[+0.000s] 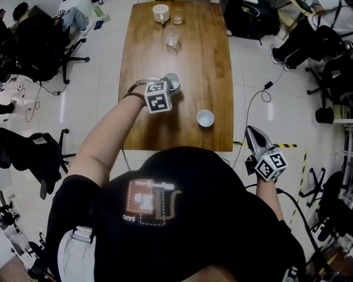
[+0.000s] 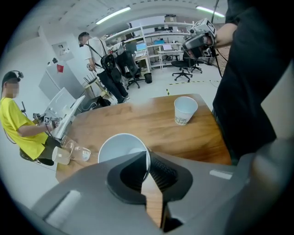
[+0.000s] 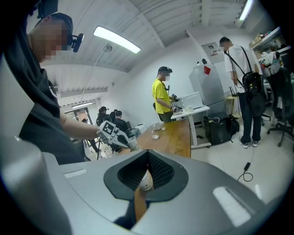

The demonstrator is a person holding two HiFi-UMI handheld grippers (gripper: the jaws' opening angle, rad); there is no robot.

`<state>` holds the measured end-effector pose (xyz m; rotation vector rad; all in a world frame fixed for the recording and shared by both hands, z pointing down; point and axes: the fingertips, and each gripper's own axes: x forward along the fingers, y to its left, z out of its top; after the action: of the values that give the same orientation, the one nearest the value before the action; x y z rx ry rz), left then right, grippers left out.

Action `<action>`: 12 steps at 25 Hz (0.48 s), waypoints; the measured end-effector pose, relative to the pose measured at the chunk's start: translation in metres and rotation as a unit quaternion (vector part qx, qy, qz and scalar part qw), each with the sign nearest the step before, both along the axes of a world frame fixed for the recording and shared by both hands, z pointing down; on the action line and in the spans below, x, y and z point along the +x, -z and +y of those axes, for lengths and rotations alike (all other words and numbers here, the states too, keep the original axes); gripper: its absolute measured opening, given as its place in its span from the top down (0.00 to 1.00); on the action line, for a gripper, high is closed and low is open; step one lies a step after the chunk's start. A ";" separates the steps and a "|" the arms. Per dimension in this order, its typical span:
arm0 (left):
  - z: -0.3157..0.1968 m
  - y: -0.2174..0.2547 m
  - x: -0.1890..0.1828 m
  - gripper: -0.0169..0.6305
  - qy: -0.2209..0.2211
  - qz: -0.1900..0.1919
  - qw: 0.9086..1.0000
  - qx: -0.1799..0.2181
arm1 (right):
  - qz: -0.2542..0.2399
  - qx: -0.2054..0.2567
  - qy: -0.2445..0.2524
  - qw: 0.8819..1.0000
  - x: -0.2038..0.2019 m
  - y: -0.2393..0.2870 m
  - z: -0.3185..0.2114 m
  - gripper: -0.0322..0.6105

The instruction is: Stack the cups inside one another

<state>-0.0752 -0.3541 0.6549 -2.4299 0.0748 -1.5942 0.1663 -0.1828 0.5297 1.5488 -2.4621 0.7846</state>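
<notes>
The white cup [image 1: 173, 81] that we work on is near the middle of the wooden table [image 1: 209, 60], a little to the left in the head view. The left gripper [image 1: 167, 88] has it by the rim: in the left gripper view the 2 jaws are pressed together on the thin wall of the cup, 1 inside and 1 outside. We cannot tell whether its bottom is lifted from the wood or rests on it.

A second white cup [image 1: 205, 117] stands upright lower right of it, apart from it and near the front edge of the table. At the top of the head view there is a third white cup [image 1: 160, 12] with a clear glass [image 1: 177, 15] just beside it, and another clear glass [image 1: 171, 36] a little below them. All 5 are separate, and we see no cup inside another.

The right gripper [image 1: 255, 137] is off the table, at the lower right of the head view, over the floor. In its own view the jaw tips meet and grip nothing. The second white cup shows only through the gap behind the tips, far away on the table.

So we judge that the task is at its beginning: 1 cup is taken and no stack is made. What is left is to put this cup into another one, probably the second white cup because it is the nearest, and then to collect the cups at the far end.
</notes>
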 end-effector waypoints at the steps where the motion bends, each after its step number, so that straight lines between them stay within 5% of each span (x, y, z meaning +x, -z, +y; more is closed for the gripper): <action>1: -0.003 -0.006 0.001 0.95 0.005 -0.002 1.000 0.001 | 0.001 -0.002 -0.001 1.000 0.001 -0.001 0.000 0.93; 5: -0.012 -0.019 0.006 0.93 0.037 0.016 0.999 -0.008 | 0.004 -0.005 0.000 1.000 0.001 0.000 -0.002 0.93; 8: -0.020 0.008 0.007 0.92 0.084 0.076 0.994 0.002 | 0.004 -0.002 0.006 1.000 -0.001 0.002 -0.008 0.93; 10: -0.023 0.045 0.000 0.92 0.136 0.148 0.980 0.002 | 0.002 0.004 0.014 1.000 -0.004 0.005 -0.015 0.93; 12: -0.021 0.086 -0.018 0.92 0.190 0.232 0.954 -0.008 | 0.000 0.013 0.024 1.000 -0.009 0.009 -0.024 0.93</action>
<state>-0.0934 -0.3750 0.5694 -2.8812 0.6459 -1.1001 0.1570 -0.2071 0.5209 1.4920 -2.5096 0.7487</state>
